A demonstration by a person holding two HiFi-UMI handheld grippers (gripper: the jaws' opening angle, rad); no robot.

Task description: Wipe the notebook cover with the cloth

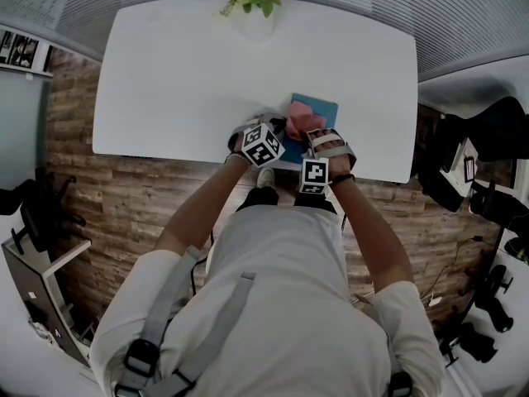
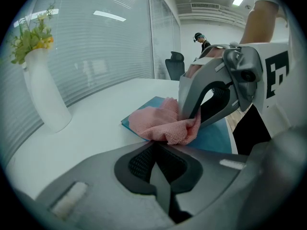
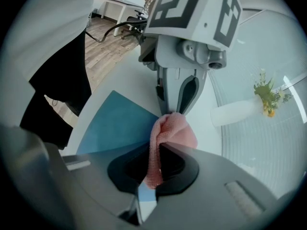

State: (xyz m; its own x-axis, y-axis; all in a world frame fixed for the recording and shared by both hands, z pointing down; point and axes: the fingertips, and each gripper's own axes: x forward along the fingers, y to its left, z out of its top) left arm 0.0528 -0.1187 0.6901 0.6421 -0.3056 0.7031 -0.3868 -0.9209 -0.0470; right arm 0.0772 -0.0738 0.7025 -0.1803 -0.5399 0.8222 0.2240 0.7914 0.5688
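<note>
A blue notebook [image 1: 321,106] lies flat near the front edge of the white table [image 1: 182,81]. A bunched pink cloth [image 1: 302,121] rests on its near end. My left gripper [image 1: 287,128] comes in from the left and my right gripper [image 1: 311,131] from the front, tips almost meeting at the cloth. In the right gripper view the cloth [image 3: 173,131] runs down between my right gripper's [image 3: 156,161] shut jaws, and the left gripper [image 3: 175,110] pinches its top. In the left gripper view the cloth [image 2: 156,123] stretches over the notebook [image 2: 218,135] from my left gripper [image 2: 160,146] to the right gripper [image 2: 190,121].
A white vase [image 1: 252,16] with yellow flowers stands at the table's far edge, well away from the notebook. Wooden floor lies in front of the table, and an office chair [image 2: 175,65] and a distant person stand behind it.
</note>
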